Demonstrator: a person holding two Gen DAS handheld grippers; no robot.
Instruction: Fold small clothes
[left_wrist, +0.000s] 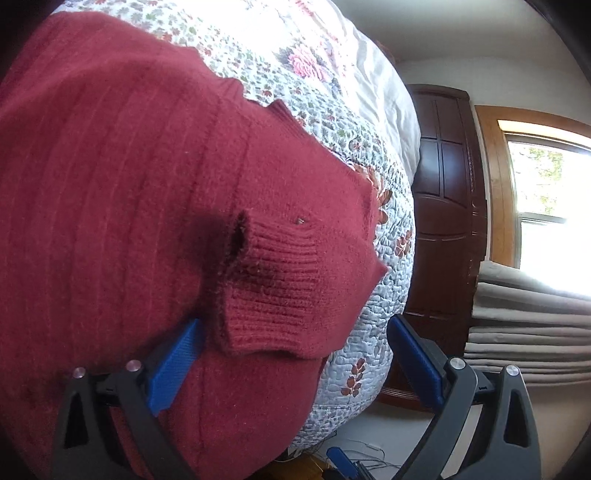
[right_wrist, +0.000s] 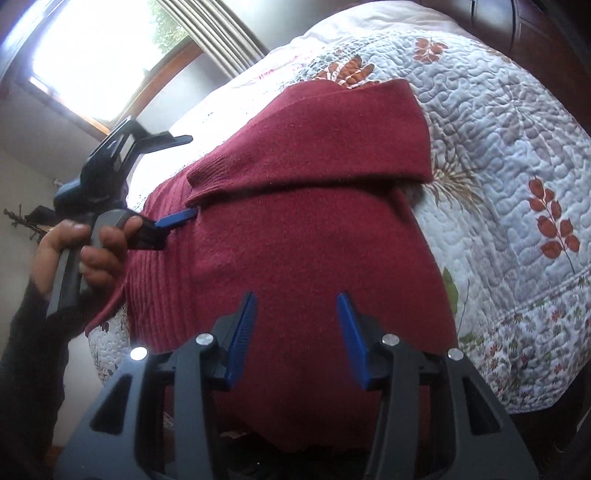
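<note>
Sweater (right_wrist: 295, 236), dark red knit, lies across a floral quilt (right_wrist: 498, 192), one sleeve (right_wrist: 314, 147) folded over its body. Left gripper (left_wrist: 291, 354) fills the lower frame, fingers spread wide around the ribbed cuff (left_wrist: 269, 295). Right gripper (right_wrist: 295, 332) hovers over the sweater's lower centre, fingers apart, gripping nothing.

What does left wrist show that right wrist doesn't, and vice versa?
Only the left wrist view: the ribbed sleeve cuff close up, lying across the body of the sweater, a dark wooden wardrobe, and clutter with cables on the floor.

Only the right wrist view: the person's hand gripping the left claw, one blue finger at the cuff, and the right claw open over the hem.

Both: the red sweater with a sleeve folded over, the floral quilt, the window.
</note>
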